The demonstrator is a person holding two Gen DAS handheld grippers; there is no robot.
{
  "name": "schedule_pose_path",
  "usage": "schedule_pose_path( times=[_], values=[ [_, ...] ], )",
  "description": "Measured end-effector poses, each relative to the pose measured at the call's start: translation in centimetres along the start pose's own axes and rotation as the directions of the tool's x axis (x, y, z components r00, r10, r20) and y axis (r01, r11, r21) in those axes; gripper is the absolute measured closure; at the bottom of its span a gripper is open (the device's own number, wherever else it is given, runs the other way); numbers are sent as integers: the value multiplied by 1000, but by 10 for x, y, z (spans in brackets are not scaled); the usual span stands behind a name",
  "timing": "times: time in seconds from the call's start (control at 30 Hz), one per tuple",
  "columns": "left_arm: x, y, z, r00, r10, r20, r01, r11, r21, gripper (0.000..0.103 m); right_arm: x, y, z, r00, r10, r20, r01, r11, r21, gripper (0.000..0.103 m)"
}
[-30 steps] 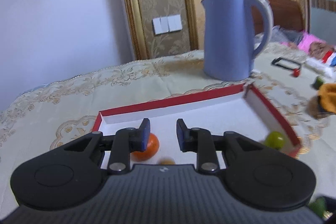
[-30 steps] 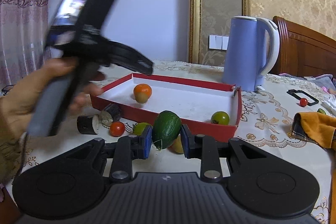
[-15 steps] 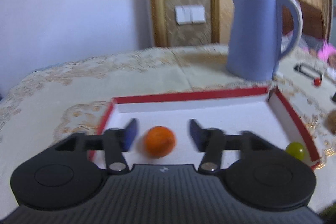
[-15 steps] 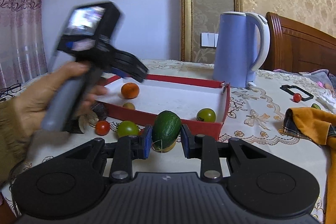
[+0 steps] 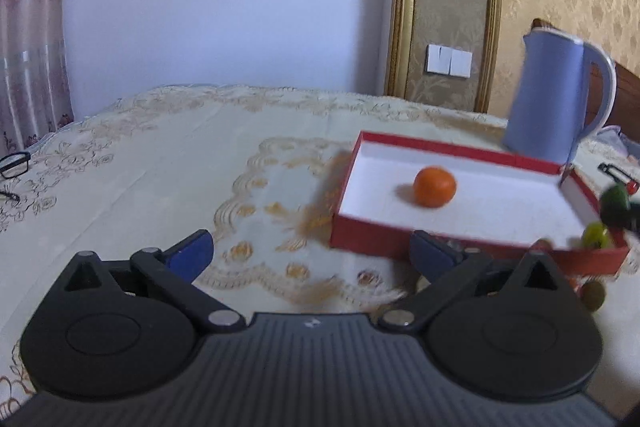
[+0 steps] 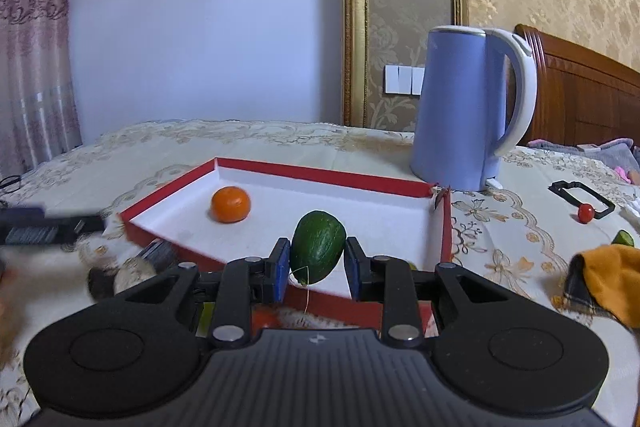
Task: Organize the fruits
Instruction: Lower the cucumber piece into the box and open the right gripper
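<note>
Right wrist: fingers point(image 6: 282, 269) pinch avocado point(image 6: 317, 247) over red tray point(image 6: 332, 174).

A blue electric kettle point(image 6: 460, 111) stood upright on the embroidered cream tablecloth point(image 5: 160, 163). White wall switches point(image 6: 402, 79) sat beside a gilt frame point(image 6: 354, 15). An orange cloth point(image 6: 608, 275) lay at right, near a black rectangular frame point(image 6: 582, 199). Spectacles point(image 5: 14, 165) lay at far left

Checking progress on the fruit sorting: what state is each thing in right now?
left gripper: open, jaws just opened, empty.
right gripper: shut on the avocado.
orange: lying in the red box.
red box: open, no lid.
kettle: upright, lid shut.
</note>
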State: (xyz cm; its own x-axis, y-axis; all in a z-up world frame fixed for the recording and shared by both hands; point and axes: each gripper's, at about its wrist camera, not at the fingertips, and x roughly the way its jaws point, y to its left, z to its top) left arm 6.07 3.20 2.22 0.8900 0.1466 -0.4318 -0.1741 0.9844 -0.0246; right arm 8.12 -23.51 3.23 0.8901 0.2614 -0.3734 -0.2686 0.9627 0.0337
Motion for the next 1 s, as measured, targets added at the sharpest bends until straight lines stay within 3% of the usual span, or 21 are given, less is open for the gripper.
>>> schedule_pose_path(
  times=[0.23, 0.53, 0.67, 0.73, 0.8, 0.87, 1.0],
  values=[
    [0, 0, -9, 1000, 8, 14, -8, 1000, -1, 0, 37, -7, 16, 999, -21, -36, 21, 1000, 7, 75],
    [6, 8, -10, 999, 4, -37, -5, 999, -39, 0, 95, -29, 32, 984, -136, -114, 142, 989, 47, 75],
    [6, 6, -10, 999, -3, -37, 2, 1000, -31, 0, 83, -29, 26, 985, -117, -125, 125, 990, 60, 73],
    [6, 5, -10, 999, -9, -39, 8, 1000, -23, 0, 65, -24, 21, 988, -112, -103, 118, 992, 49, 62],
    [7, 4, -10, 999, -11, -40, 10, 1000, -16, 0, 45, -20, 18, 993, -106, -53, 109, 993, 52, 22],
    [6, 4, -10, 999, -3, -40, 3, 1000, -14, 0, 26, -17, 16, 994, -104, 33, 102, 994, 47, 18],
    [4, 7, -10, 999, -21, -38, 20, 1000, -21, 0, 9, -14, 18, 992, -121, 46, 119, 992, 38, 18]
  ],
)
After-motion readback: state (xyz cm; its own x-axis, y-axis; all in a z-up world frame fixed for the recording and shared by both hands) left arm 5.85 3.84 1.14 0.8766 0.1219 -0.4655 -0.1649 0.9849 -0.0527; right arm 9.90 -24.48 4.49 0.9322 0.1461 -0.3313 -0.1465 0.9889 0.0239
